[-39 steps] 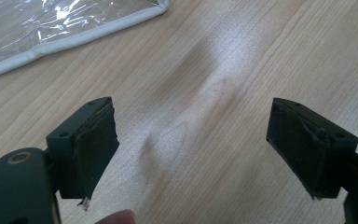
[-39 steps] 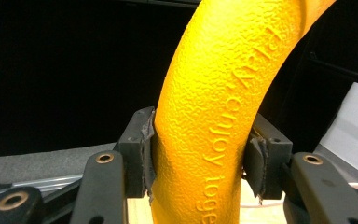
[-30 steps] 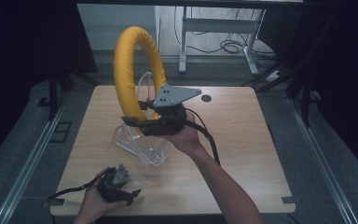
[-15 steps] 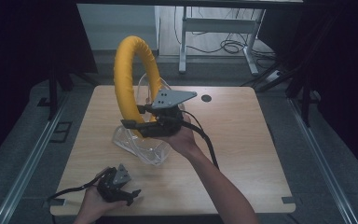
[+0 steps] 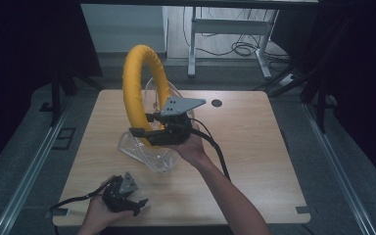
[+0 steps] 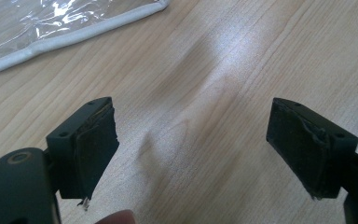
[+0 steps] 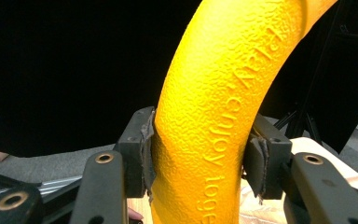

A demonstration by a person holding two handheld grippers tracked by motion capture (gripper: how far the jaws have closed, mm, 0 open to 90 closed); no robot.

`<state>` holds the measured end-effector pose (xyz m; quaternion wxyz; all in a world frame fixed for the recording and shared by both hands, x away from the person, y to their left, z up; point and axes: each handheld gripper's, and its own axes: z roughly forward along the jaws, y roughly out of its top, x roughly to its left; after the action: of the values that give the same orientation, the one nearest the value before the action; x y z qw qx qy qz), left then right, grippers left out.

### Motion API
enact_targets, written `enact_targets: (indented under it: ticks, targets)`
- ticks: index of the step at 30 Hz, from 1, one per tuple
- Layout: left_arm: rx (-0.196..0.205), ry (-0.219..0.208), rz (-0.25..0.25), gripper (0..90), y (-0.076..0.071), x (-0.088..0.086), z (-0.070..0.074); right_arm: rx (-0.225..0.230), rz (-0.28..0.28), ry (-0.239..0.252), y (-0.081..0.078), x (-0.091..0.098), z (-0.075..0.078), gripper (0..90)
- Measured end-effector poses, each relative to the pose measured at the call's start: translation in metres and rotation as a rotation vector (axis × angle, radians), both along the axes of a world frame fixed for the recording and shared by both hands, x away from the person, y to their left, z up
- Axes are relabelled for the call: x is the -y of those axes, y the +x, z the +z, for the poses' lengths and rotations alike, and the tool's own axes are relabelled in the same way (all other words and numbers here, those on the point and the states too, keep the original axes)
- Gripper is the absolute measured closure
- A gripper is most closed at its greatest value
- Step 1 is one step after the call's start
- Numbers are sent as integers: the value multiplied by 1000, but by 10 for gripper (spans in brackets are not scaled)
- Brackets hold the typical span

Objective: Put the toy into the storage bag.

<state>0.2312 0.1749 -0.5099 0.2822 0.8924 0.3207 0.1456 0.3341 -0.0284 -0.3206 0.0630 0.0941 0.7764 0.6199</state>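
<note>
A thick yellow foam ring (image 5: 142, 88) stands upright above the middle of the wooden table (image 5: 254, 147), and my right gripper (image 5: 142, 131) is shut on its lower part. In the right gripper view the pads (image 7: 144, 154) press into both sides of the yellow ring (image 7: 219, 107), which bears raised lettering. Under and behind the ring lies a clear plastic bag (image 5: 149, 154). My left gripper (image 5: 134, 198) rests near the table's front left edge, open; in the left gripper view its gripper (image 6: 191, 149) has bare wood between the jaws and the clear plastic bag (image 6: 51, 23) lies ahead.
A small dark round hole (image 5: 217, 103) sits near the table's far edge. A metal desk frame with cables (image 5: 235, 34) stands behind the table. Rails (image 5: 29, 166) run along the floor on both sides.
My right gripper has lowered the yellow ring slightly toward the plastic bag. The left gripper has stayed where it was.
</note>
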Motion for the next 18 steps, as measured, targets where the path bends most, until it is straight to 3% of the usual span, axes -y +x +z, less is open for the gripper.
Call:
enact_targets:
  ticks: [18]
  targets:
    - [-1, 2, -3, 161, 0, 1, -1, -30, 6, -9, 4, 0, -17, 499]
